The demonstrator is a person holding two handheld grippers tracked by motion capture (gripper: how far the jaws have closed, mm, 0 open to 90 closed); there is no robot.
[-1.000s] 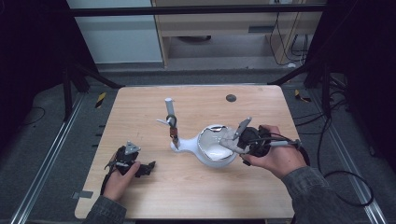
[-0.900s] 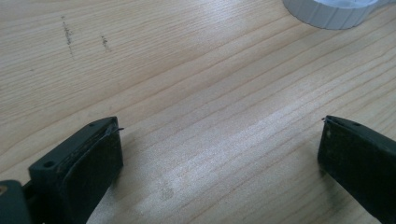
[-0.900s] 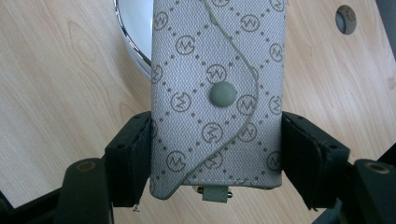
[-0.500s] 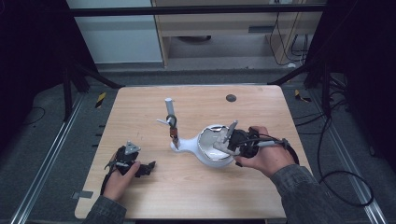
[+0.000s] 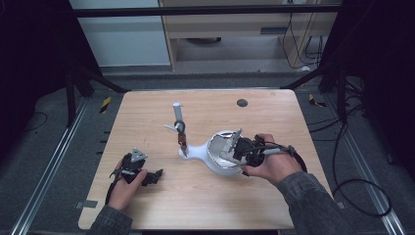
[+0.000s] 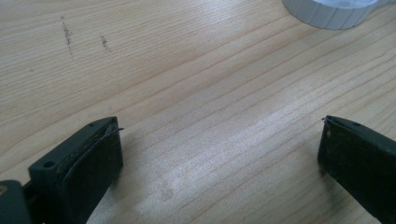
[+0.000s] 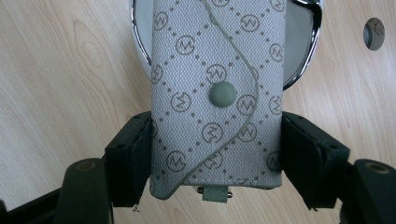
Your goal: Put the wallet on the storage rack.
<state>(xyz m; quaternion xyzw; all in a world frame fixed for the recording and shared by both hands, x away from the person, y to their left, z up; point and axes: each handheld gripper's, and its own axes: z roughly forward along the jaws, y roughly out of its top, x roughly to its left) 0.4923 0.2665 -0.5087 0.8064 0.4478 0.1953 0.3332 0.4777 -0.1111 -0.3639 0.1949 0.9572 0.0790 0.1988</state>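
Wooden table [image 5: 147, 117], dark floor around it. Right gripper [image 5: 234, 147] clamps a grey patterned key pouch [image 7: 217, 93] by its two long sides, held over the open mouth of a white bowl-shaped holder [image 5: 215, 166] with a chrome rim [image 7: 308, 51]. Pouch hangs above the opening, not yet resting inside. Left gripper [image 5: 147, 175] lies on the table near the front left, jaws wide, nothing between them. Judged: pickup and carry done; lowering and release remain.
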